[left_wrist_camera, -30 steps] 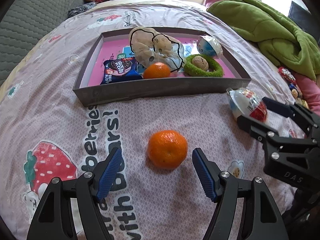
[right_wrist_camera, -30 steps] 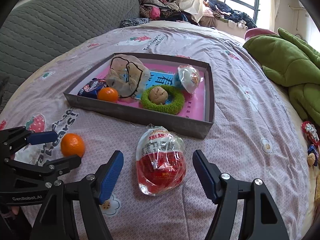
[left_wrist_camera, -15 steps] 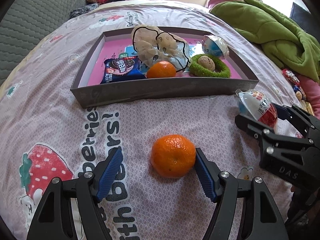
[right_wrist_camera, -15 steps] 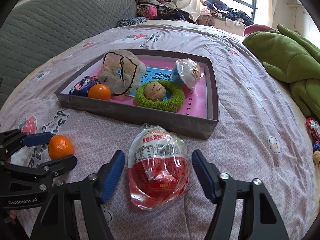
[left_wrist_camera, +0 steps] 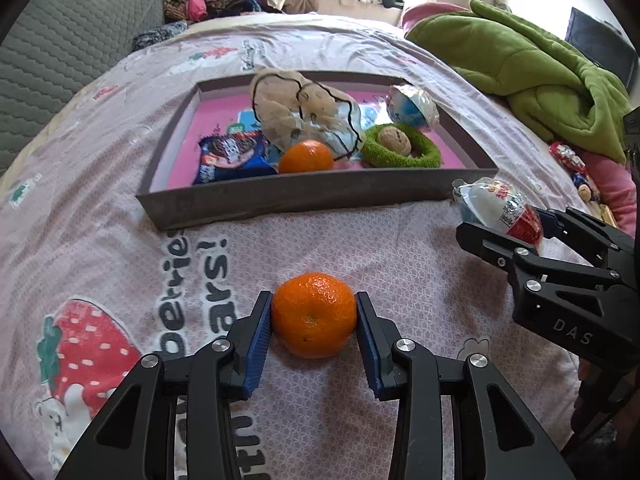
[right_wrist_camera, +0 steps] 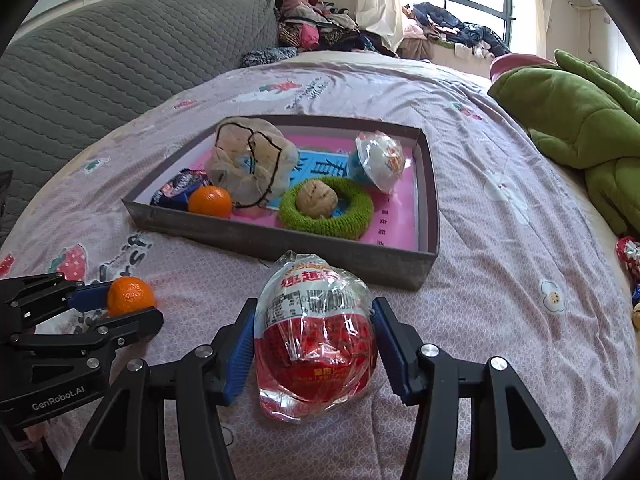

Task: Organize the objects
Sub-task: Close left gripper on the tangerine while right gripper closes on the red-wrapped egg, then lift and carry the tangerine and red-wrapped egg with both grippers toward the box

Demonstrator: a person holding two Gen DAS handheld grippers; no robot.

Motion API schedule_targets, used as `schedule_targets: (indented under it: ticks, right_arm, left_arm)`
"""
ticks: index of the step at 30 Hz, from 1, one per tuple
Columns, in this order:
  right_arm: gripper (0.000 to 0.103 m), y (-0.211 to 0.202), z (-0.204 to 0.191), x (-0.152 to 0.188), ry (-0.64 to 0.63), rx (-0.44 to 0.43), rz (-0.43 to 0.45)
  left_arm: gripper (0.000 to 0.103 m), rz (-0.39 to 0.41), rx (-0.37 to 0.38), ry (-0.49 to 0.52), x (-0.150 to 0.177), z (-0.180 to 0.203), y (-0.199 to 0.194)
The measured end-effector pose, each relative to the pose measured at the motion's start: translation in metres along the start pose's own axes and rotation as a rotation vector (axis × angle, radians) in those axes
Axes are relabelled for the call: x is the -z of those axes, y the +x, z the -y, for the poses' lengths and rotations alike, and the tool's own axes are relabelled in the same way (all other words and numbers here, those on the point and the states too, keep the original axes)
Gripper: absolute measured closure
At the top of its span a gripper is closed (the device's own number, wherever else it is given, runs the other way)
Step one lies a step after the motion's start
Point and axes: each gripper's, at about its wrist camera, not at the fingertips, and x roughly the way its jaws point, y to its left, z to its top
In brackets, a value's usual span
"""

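My left gripper point(left_wrist_camera: 314, 320) is shut on an orange tangerine point(left_wrist_camera: 314, 315) that rests on the pink bedspread. My right gripper point(right_wrist_camera: 314, 338) is shut on a red and white wrapped toy egg point(right_wrist_camera: 316, 338), also on the bedspread. Each shows in the other view: the egg point(left_wrist_camera: 504, 206) at the right, the tangerine point(right_wrist_camera: 130, 295) at the left. Beyond them lies a grey tray point(left_wrist_camera: 280, 200) with a pink floor. It holds a second tangerine point(left_wrist_camera: 306, 157), a blue snack packet point(left_wrist_camera: 232, 156), a mesh bag point(left_wrist_camera: 304, 114), a green ring with a walnut point(left_wrist_camera: 400, 148) and a blue and white egg point(left_wrist_camera: 412, 105).
A green blanket point(left_wrist_camera: 528, 68) lies at the right of the bed. Small wrapped sweets point(left_wrist_camera: 570, 162) lie at the right edge. A grey quilted sofa back point(right_wrist_camera: 100, 64) stands at the left. Piled clothes point(right_wrist_camera: 320, 24) lie at the far end by the window.
Both grippers moved forward and closed. The left jaws shut on the tangerine and the right jaws shut on the red egg, which were earlier between open fingers.
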Motion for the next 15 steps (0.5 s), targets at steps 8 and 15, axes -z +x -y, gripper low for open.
schedule_targets:
  ticks: [8, 15]
  right_arm:
    - [0.047, -0.008, -0.005, -0.002, -0.013, -0.01, 0.028]
    - [0.047, -0.021, -0.009, -0.008, -0.014, -0.011, 0.087]
  left_arm:
    - [0.062, 0.055, -0.04, 0.013, -0.004, -0.002, -0.018]
    - [0.062, 0.11, -0.063, 0.014, -0.011, -0.003, -0.034]
